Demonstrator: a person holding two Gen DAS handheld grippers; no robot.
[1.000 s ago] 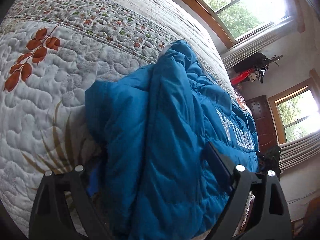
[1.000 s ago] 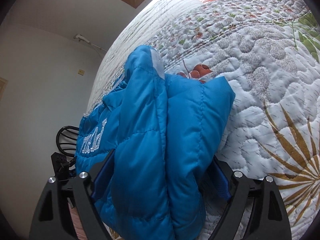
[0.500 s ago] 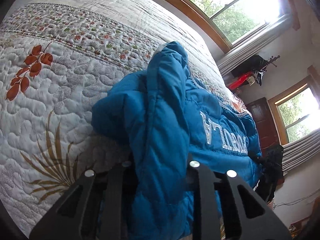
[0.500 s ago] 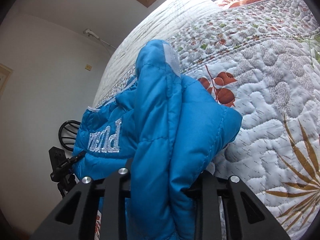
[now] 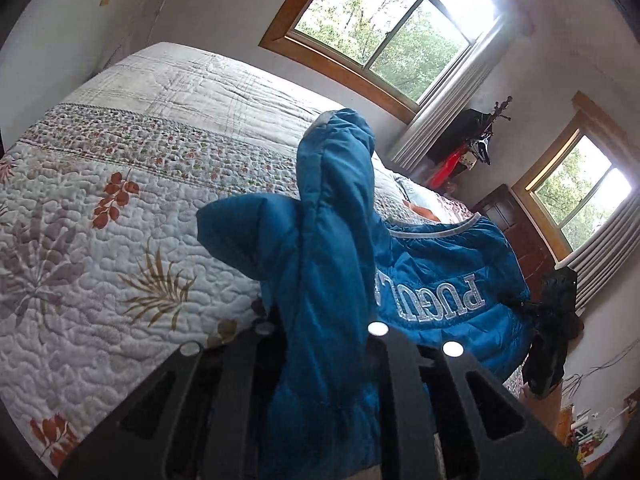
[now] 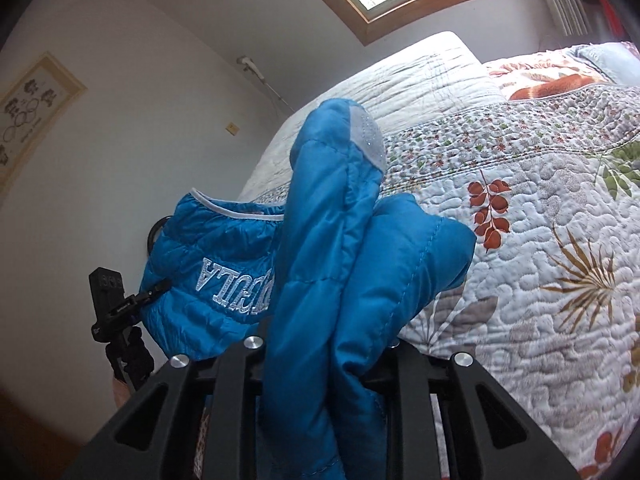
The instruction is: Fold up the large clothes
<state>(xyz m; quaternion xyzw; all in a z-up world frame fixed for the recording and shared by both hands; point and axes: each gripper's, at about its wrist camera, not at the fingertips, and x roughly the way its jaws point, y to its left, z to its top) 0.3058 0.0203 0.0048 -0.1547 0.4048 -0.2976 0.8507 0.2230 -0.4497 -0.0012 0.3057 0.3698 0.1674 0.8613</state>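
A blue puffer jacket (image 5: pixel 440 264) with silver lettering hangs lifted above the quilted bed (image 5: pixel 140 160). My left gripper (image 5: pixel 320 332) is shut on a bunched fold of it, and the cloth stands up between the fingers. In the right wrist view the same jacket (image 6: pixel 212 248) spans leftward to the other gripper's black body (image 6: pixel 116 312). My right gripper (image 6: pixel 324 344) has its jaws closing, with the pads pressed on a thick double fold of the jacket. The fingertips of both are buried in fabric.
The floral quilt (image 6: pixel 540 240) covers the whole bed below and ahead. Two wood-framed windows (image 5: pixel 380 36) with pale curtains lie beyond, next to a dark wooden door (image 5: pixel 516 236) and a coat stand (image 5: pixel 476 140). A framed picture (image 6: pixel 28 112) hangs on the white wall.
Both grippers closed from wide open onto the jacket's edge, then rose with it. The jacket left the quilt and now hangs stretched between them, lettering showing.
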